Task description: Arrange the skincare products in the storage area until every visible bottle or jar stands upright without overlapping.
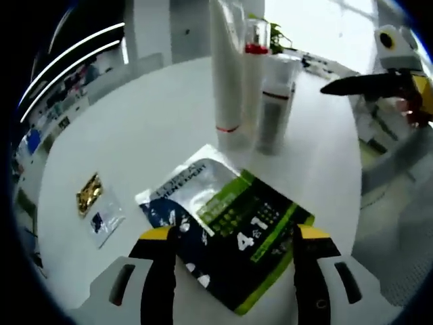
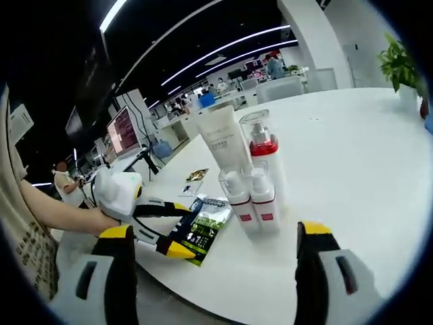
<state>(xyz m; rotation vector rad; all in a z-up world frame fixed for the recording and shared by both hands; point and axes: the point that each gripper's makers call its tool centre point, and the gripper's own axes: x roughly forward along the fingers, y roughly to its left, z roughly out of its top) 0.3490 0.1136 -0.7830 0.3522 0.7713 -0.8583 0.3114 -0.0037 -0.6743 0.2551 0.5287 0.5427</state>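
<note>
Left claw (image 1: 235,238) had its jaws apart, straddling a flat green-and-dark sachet (image 1: 233,233) lying on the white round desk (image 1: 149,128) near the edge closest to the person. Not clamped yet, jaws either side of the packet; from the right gripper view the left claw (image 2: 177,229) looked down at desk level right at the sachet (image 2: 203,230), contact unclear

Right claw (image 2: 211,238) was wide apart, holding nothing, hovering off the desk (image 2: 352,149) edge and facing the cluster

Products: tall white tube (image 2: 222,139) standing on its cap, clear-capped pump bottle with red collar (image 2: 264,152) just beside it, two small white bottles with red labels (image 2: 252,200) in front, touching each other. All four upright, grouped mid-desk, no overlap that I could see. In the left gripper view the tube (image 1: 226,68) and a small bottle (image 1: 274,112) stood beyond the sachet

Two small sample packets, one gold (image 1: 88,192) and one clear (image 1: 105,220), lay flat toward the desk's far-left edge, well apart from the rest

My read: bottles done, step in hand was dealing with the sachet. Next move calls for closing the left jaws on the packet's edges without crumpling it, then placing it clear of the bottles so nothing overlaps or gets knocked
</note>
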